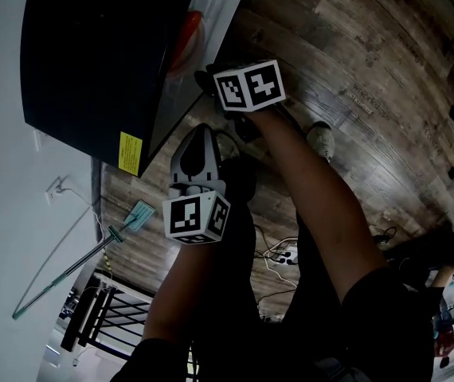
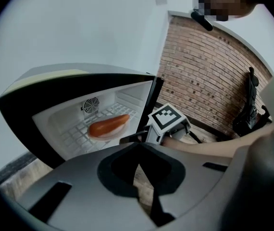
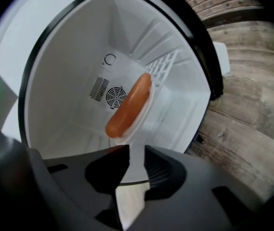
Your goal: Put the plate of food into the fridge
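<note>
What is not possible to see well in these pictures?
Head view: the fridge top hides most of the plate and sausage.
Head view: the cube of the right gripper hides its fingers.
Right gripper view: the plate's near rim reaches the fingers; contact is unclear.
</note>
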`<state>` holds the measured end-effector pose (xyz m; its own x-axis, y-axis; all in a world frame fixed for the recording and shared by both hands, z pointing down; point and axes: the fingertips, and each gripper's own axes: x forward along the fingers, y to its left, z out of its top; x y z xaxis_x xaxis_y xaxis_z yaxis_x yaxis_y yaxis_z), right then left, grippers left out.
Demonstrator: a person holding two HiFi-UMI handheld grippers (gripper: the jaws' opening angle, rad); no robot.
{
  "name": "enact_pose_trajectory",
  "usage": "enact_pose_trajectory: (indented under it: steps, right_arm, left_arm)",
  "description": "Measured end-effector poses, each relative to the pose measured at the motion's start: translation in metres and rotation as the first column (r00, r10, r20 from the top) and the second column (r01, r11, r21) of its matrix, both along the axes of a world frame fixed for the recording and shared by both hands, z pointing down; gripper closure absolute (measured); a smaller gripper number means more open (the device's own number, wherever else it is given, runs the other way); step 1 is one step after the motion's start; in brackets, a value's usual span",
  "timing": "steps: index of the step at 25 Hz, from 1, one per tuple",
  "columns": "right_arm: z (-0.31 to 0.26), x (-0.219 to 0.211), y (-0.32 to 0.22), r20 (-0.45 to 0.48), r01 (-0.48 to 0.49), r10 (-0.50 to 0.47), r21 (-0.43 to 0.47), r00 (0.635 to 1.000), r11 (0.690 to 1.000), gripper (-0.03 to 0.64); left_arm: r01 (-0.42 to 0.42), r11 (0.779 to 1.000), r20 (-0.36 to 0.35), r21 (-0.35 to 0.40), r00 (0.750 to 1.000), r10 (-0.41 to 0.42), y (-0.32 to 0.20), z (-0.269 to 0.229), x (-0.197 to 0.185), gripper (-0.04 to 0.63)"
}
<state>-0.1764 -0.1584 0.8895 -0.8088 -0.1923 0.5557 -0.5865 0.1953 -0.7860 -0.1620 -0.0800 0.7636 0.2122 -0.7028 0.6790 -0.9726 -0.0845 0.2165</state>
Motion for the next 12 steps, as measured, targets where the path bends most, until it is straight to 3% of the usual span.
enact_pose_trajectory:
  steps: [2,3,12]
  right_arm:
    - [-0.008,0.022,0.006,-0.033,-0.030,0.031,0.024,0.999,0.999,0.590]
    - [-0.014,0.032,0.009,-0.045,-0.038,0.040,0.042,0.998,0.998,0.601]
    - [-0.138,0.120,0.026,-0.111,-0.112,0.143,0.245,0.984,0.963,0.603]
  left_arm:
    - [-0.015,1.000,0.010,0.002,1.000,0.015,-0.001,-0.002,0.003,0.597]
    - [-0.019,1.000,0.011,0.004,1.000,0.019,-0.002,-0.005,0.006,0.597]
    - [-0.042,0.998,-0.023,0.043,0.999,0.043,-0.019,-0.068,0.048,0.595]
